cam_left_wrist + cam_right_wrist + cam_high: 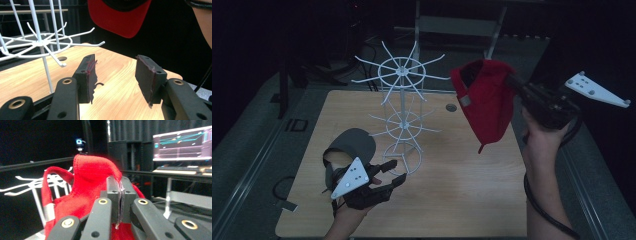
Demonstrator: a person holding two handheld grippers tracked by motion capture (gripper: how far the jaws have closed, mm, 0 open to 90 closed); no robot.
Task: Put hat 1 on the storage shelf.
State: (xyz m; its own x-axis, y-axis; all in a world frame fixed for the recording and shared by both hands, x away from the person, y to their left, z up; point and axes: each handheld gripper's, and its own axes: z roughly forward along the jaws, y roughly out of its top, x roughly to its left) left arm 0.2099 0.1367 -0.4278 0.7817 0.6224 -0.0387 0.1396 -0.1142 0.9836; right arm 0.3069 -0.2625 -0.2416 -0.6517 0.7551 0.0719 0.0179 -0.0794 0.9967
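A red cap (487,102) hangs in the air over the table's back right, and my right gripper (513,81) is shut on its cloth. In the right gripper view the jaws (121,192) meet on the red cap (85,180). A white wire rack (402,115) with hooked arms stands mid-table. A grey cap (354,145) lies on the table left of the rack's base. My left gripper (396,172) hovers low beside that base, open and holding nothing. Between its pads (115,72) I see bare table, with the red cap's brim (120,20) above and the rack (40,42) to the left.
The wooden table (462,190) has a small round hole (451,107) near its back edge. A monitor (182,143) and a small camera (80,142) stand beyond the table. The person's right forearm (539,170) runs along the table's right side.
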